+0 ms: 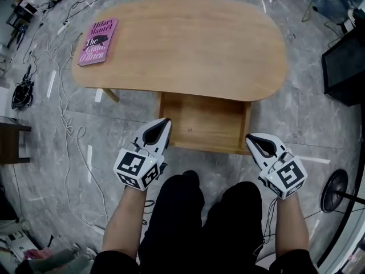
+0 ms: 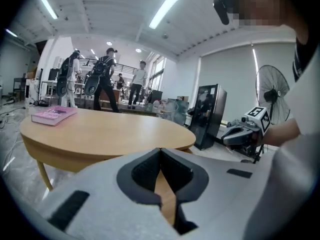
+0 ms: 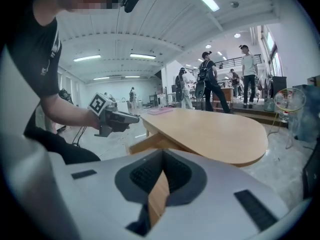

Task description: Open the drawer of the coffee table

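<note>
The light wooden box drawer (image 1: 199,121) sits pulled out under the oval wooden worktop (image 1: 188,39), just ahead of and between the tools. The left tool (image 1: 165,121) and right tool (image 1: 249,136) are both closed together and empty. The drawer looks rigid, fairly light and free-sliding; its front edge is the best place to grip.

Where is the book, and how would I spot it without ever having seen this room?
Start with the big rounded wooden coffee table on the grey floor. In the head view the book lies flat at its left end, near the edge. It is the only thing on the tabletop, and its bright pink cover stands out against the pale wood.
</note>
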